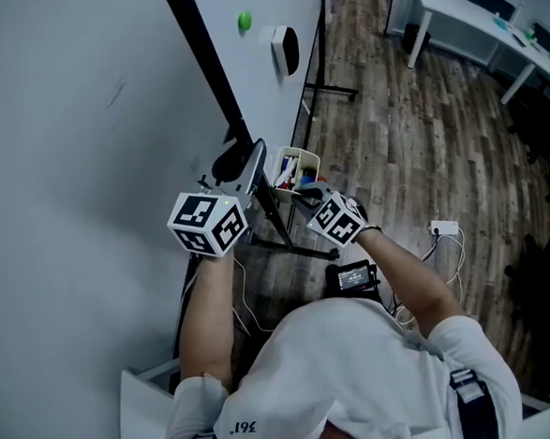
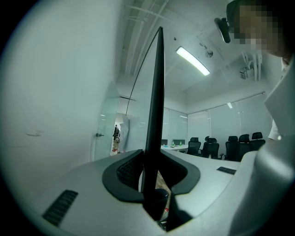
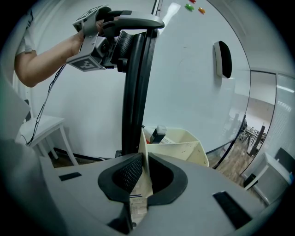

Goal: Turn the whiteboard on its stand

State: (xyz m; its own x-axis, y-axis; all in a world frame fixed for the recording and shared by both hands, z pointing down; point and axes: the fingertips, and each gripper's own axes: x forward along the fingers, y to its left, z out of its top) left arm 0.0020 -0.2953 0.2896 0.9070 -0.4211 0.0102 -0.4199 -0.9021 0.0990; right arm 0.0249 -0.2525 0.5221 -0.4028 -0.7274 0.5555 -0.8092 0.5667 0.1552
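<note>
The whiteboard (image 1: 265,3) stands upright in a black frame (image 1: 210,73), with a green magnet (image 1: 244,21) and a black eraser (image 1: 285,49) on its face. My left gripper (image 1: 248,164) is shut on the frame's black side edge (image 2: 156,101), which runs straight up between the jaws (image 2: 152,175). A cream pen tray (image 1: 296,158) hangs at the board's lower edge. My right gripper (image 1: 303,193) is shut on that tray's thin wall (image 3: 144,152), just right of the black post (image 3: 136,92). The right gripper view also shows the left gripper (image 3: 124,44) clamped higher on the post.
Wood floor lies to the right, with the stand's castered foot (image 1: 334,90), a white desk (image 1: 458,13) and a power strip with cable (image 1: 445,227). A small white table (image 3: 41,126) stands by the wall at left. A white box (image 1: 143,420) sits near my feet.
</note>
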